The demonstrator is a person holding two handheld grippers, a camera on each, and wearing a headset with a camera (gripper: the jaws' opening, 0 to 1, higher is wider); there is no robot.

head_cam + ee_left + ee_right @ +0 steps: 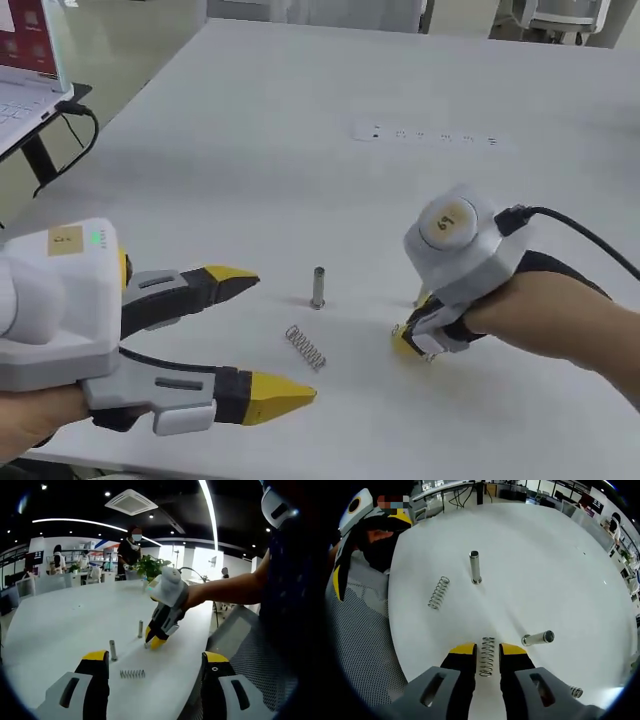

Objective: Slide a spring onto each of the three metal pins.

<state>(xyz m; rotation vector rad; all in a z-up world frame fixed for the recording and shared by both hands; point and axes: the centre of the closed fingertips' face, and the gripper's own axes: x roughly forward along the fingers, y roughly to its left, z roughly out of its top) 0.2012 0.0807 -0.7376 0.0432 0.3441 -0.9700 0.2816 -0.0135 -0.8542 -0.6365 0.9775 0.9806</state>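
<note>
The right gripper (487,649) was set narrowly around a spring (487,664) at bottom centre, contact unclear; it should be pinched squarely, one end left free for the upright pin (475,567) above. The left gripper (282,338) was spread open.

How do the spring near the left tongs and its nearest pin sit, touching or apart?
Apart. The head view shows bare table between the spring and the pin; the right gripper view agrees.
</note>
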